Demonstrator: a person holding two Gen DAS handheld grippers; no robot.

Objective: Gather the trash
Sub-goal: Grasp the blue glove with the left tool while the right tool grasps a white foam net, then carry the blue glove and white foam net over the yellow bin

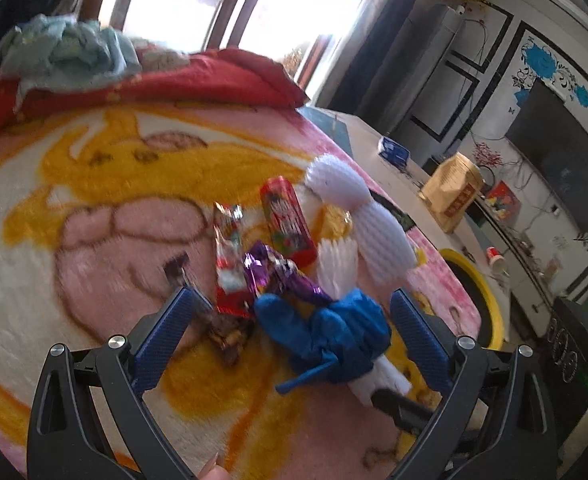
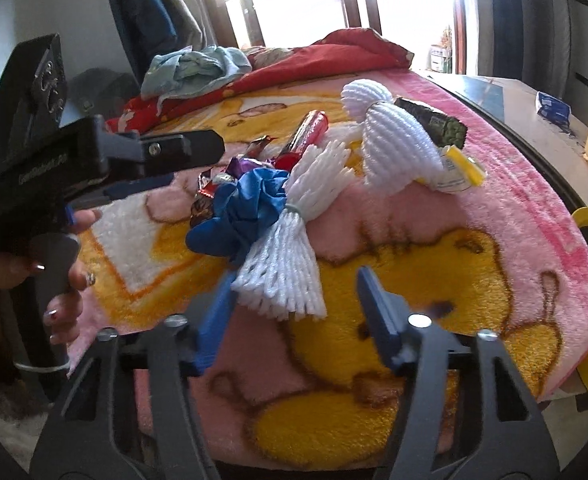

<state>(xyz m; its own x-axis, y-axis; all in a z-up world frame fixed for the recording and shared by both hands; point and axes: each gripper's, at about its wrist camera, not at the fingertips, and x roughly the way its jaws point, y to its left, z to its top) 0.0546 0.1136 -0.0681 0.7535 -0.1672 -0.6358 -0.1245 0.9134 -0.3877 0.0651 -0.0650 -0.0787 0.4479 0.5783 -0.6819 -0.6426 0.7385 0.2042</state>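
A pink and yellow cartoon blanket covers the surface, and the trash lies heaped near its middle — white foam fruit nets, a bunched foam net, a crumpled blue bag, a red snack tube and candy wrappers. The left gripper hangs wide open around the blue bag, gripping nothing. The right gripper stands partly open — the bunched net's end between its fingers, unpinched.

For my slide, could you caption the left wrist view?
Open left gripper above blue wrapper among bedspread litter.
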